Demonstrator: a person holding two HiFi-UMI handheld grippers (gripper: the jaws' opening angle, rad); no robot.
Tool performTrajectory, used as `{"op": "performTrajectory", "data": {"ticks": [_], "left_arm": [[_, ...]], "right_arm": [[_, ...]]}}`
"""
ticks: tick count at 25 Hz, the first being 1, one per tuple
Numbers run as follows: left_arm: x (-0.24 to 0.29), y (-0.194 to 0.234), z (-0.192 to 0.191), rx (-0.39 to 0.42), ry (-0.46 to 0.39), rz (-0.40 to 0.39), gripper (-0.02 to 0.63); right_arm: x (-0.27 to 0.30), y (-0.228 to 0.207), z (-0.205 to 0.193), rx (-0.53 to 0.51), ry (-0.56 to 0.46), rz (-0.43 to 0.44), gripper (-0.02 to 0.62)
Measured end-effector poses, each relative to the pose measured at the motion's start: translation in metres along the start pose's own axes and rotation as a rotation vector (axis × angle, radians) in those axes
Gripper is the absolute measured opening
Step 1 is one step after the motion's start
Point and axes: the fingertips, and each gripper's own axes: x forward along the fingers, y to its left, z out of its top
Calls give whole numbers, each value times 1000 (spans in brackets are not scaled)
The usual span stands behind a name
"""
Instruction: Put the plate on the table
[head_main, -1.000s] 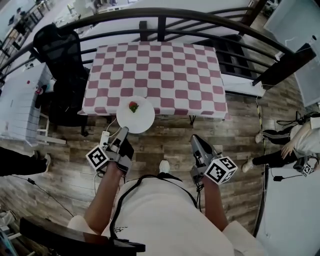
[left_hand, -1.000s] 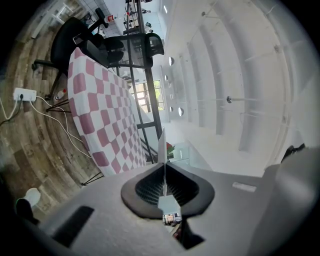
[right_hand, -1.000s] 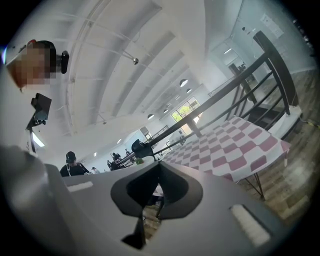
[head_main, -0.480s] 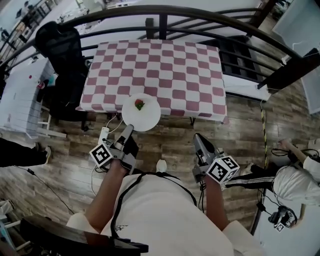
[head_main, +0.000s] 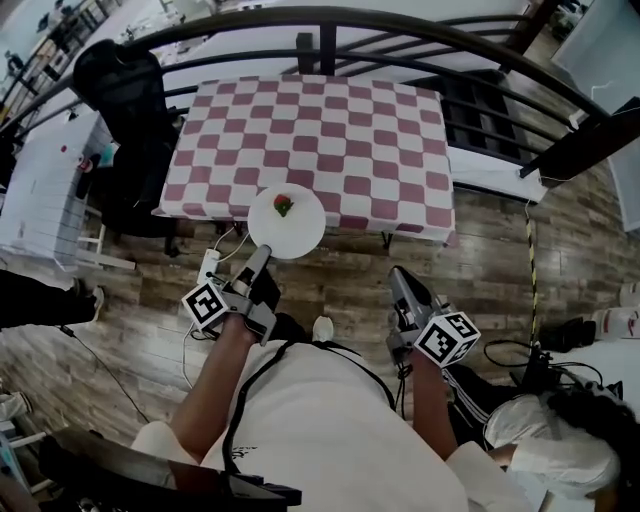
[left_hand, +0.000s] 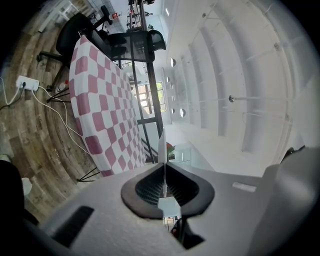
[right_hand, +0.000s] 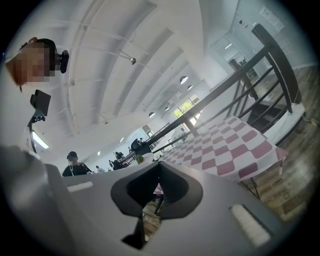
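Observation:
A white plate (head_main: 290, 228) carries a small red and green piece of food (head_main: 284, 205). My left gripper (head_main: 261, 256) is shut on its near rim and holds it level. The plate's far part overlaps the near edge of the table (head_main: 330, 120), which has a pink and white checked cloth. In the left gripper view the plate (left_hand: 161, 146) shows edge-on, clamped between the jaws of the left gripper (left_hand: 163, 169), with the table (left_hand: 95, 95) to the left. My right gripper (head_main: 398, 280) hangs short of the table, shut with nothing in it. Ahead of the right gripper (right_hand: 159, 165) the table (right_hand: 225, 147) shows to the right.
A black chair (head_main: 120, 85) stands at the table's left, beside a white table (head_main: 40, 190). A dark curved railing (head_main: 400, 35) runs behind. A power strip (head_main: 209, 273) with cables lies on the wooden floor. A person (head_main: 555, 445) crouches at lower right.
Both grippers have moved forward toward the table. The plate has gone from short of the cloth's edge to overlapping it. The person at the right has shifted to the lower right.

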Motion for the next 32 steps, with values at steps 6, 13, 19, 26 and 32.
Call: {"op": "performTrajectory", "data": {"ticks": [6, 13, 19, 26, 32], "left_arm": [[0, 3, -3, 1, -6, -2, 18], [12, 9, 5, -4, 19, -3, 18], [44, 18, 15, -12, 80, 0, 18], [113, 23, 10, -7, 254, -12, 18], [179, 28, -1, -3, 408, -33, 18]], "right_arm": [[2, -1, -3, -7, 9, 11, 6], [12, -7, 1, -6, 3, -10, 6], [28, -14, 11, -1, -21, -48, 6], [35, -37, 33, 23, -94, -151, 6], [42, -61, 53, 41, -161, -241, 6]]}}
